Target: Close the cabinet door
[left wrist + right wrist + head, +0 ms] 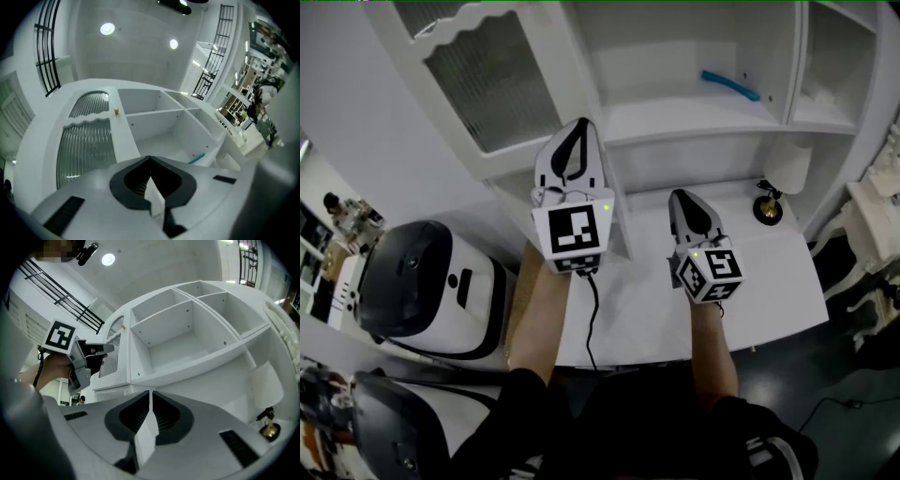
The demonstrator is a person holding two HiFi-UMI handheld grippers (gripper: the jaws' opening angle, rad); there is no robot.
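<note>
White on white: holding left gripper [580,125], right gripper [681,195] pressed together, empty, left maybe touching open door [487,89] edge.

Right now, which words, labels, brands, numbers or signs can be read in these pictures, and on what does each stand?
None: no readable text in any view.
The left tool and the right tool each carry a cube with black-and-white square markers: patterns, no letters.
The white machine at the left bears a small dark mark, too small to read.
</note>
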